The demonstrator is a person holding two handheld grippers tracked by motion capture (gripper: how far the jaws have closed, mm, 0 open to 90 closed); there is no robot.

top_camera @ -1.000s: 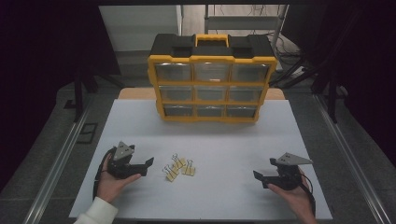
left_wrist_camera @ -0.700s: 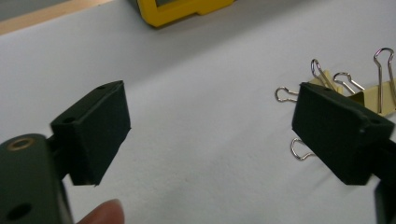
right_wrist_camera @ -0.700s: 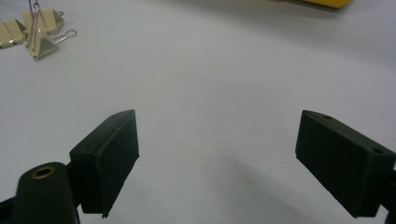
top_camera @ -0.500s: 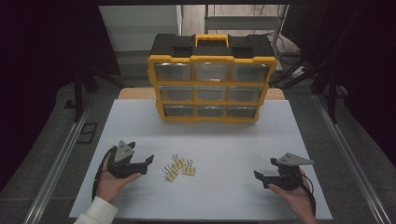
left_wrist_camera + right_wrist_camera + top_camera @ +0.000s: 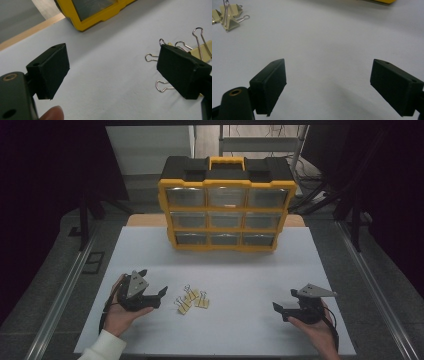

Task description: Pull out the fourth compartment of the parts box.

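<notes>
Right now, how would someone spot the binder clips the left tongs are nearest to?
Start at the yellow and black plastic drawer cabinet at the back of the white table. Come toward the near edge, left of centre: the small cluster of pale yellow binder clips with silver wire handles lies just right of the left tongs, the table's only loose items.

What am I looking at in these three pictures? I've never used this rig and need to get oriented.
A person holds a hand-held gripper in each hand: the left gripper and the right gripper. The high view looks down on the white table from above. Each of the other two pictures comes from a camera riding on one gripper, looking along its two black jaws. Both sets of jaws stand open and hold nothing. A few yellow binder clips lie just past the left gripper. A yellow-and-black drawer organizer stands at the far side of the table.
</notes>
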